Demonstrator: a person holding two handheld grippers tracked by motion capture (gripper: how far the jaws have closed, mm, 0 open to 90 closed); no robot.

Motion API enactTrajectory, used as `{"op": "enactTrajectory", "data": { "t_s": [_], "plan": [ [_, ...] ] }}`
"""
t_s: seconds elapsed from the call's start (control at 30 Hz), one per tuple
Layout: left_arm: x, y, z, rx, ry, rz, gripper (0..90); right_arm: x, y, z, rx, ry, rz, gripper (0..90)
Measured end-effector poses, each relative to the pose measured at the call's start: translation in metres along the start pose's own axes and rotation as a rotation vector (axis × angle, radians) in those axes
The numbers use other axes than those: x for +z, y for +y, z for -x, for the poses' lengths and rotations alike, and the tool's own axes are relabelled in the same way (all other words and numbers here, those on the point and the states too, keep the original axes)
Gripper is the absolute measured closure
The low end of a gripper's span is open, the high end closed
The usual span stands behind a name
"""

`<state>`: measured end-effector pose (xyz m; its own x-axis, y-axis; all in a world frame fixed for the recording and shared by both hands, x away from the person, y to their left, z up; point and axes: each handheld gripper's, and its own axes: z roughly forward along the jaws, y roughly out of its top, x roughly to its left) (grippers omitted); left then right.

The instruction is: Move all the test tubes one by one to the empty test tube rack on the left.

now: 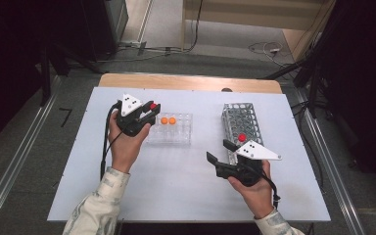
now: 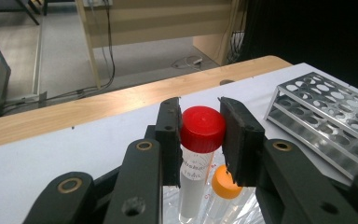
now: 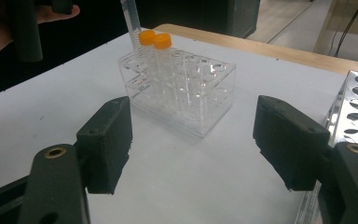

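Observation:
My left gripper (image 1: 150, 110) is shut on a red-capped tube (image 1: 153, 105), its jaws clamping the cap just over the left end of a clear plastic rack (image 1: 176, 135). In the left gripper view the pads (image 2: 170, 135) press both sides of the red cap (image 2: 203, 128), and the tube hangs down beside an orange-capped tube (image 2: 224, 182). Two orange-capped tubes (image 1: 168, 120) stand in the clear rack. My right gripper (image 1: 219, 152) is open, low over the table in front of the metal rack (image 1: 235, 115), with nothing between its jaws (image 3: 193, 149).
The metal rack holds one red-capped tube (image 1: 242, 137) near its front end. In the right gripper view the clear rack (image 3: 186, 93) is ahead and the metal rack (image 3: 354, 107) is close on the right. A white mat (image 1: 176, 186) covers the wooden table.

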<state>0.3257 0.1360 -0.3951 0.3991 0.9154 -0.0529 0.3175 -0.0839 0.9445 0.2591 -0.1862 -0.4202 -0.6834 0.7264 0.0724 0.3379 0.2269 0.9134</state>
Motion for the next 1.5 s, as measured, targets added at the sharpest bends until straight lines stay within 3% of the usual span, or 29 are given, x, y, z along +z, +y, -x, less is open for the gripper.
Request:
{"op": "enactTrajectory", "data": {
  "t_s": [0.37,1.03,1.37,1.5],
  "plan": [
    [0.004,-0.014,0.005,0.022,0.006,-0.035,70.2,-0.001,-0.001,0.000,0.003,-0.001,-0.002,26.6],
    [0.009,-0.024,0.003,-0.026,-0.008,-0.054,69.2,-0.001,-0.002,0.001,0.006,-0.004,-0.005,26.6],
    [0.007,-0.022,0.003,-0.047,-0.019,-0.036,62.7,-0.002,-0.002,0.002,0.006,-0.007,-0.002,26.5],
    [0.005,-0.021,0.003,-0.072,-0.027,-0.019,52.2,-0.003,-0.002,0.003,0.007,-0.010,-0.002,26.5]
  ]
}}
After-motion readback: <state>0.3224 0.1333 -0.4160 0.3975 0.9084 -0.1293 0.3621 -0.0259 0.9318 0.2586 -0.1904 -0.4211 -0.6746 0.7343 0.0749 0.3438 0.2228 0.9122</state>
